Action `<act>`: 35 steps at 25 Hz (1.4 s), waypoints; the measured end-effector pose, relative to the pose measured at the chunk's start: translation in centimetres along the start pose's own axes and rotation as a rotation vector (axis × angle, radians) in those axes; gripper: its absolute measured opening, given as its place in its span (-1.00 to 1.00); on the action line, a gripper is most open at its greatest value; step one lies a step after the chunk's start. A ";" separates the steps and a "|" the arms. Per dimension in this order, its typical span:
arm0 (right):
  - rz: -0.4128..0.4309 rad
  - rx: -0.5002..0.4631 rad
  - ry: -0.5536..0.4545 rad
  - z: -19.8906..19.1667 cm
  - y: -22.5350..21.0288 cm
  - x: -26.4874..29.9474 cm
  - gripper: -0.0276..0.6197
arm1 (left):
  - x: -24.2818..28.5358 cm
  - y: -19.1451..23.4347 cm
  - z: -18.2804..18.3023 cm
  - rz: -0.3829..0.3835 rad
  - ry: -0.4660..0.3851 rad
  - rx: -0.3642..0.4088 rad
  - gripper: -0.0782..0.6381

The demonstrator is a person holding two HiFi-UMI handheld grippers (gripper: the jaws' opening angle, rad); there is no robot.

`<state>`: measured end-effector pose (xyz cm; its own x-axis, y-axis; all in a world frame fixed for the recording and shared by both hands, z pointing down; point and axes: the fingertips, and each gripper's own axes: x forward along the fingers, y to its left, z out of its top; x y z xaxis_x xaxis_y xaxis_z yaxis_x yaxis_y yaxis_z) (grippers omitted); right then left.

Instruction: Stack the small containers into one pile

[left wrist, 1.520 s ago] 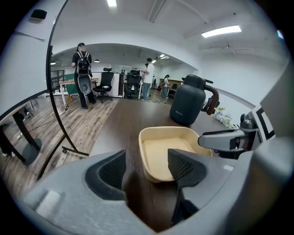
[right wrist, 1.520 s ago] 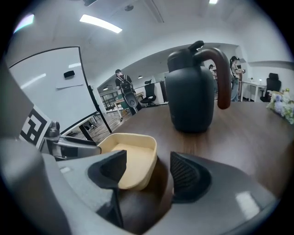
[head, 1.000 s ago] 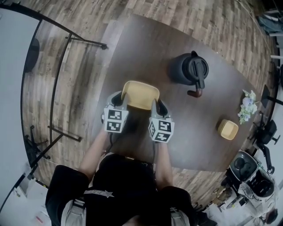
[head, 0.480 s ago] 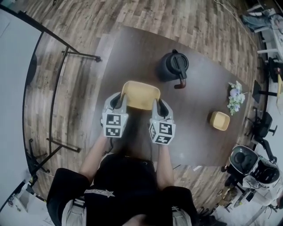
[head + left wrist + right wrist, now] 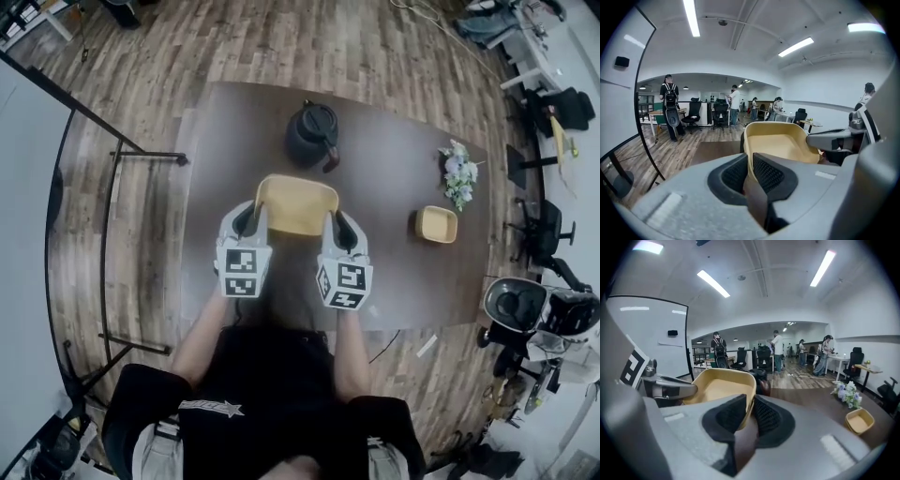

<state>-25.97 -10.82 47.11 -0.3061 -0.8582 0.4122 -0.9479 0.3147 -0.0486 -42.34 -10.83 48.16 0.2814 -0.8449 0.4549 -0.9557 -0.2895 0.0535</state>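
Note:
A large tan container hangs above the dark table, held from both sides. My left gripper is shut on its left rim, and the left gripper view shows the wall pinched between the pads of that gripper. My right gripper is shut on the right rim, with the wall clamped between the pads of that gripper. A small tan container sits on the table to the right, also in the right gripper view, apart from both grippers.
A black kettle stands on the table just beyond the held container. A small bunch of flowers stands near the right edge, behind the small container. A whiteboard frame stands left of the table; office chairs are on the right.
Both grippers keep the same hold on the large container. The kettle, flowers and small container have slid left in the head view as the view turned.

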 end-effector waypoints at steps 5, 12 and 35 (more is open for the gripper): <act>-0.084 0.016 -0.041 0.8 -3.4 -3.6 -0.75 | -0.1 -4.5 1.5 -0.077 -0.028 0.039 -0.65; -0.206 0.027 -0.072 0.3 -8.8 -9.0 -0.75 | 0.4 -11.7 2.6 -0.188 -0.045 0.101 -0.65; -0.332 0.116 -0.056 -4.8 -35.5 -19.3 -0.78 | 8.9 -39.9 2.6 -0.315 0.010 0.129 -0.65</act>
<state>14.00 -3.43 45.23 0.0190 -0.9278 0.3727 -0.9992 -0.0305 -0.0251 -1.49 -7.94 47.74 0.5597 -0.7004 0.4429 -0.8028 -0.5908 0.0804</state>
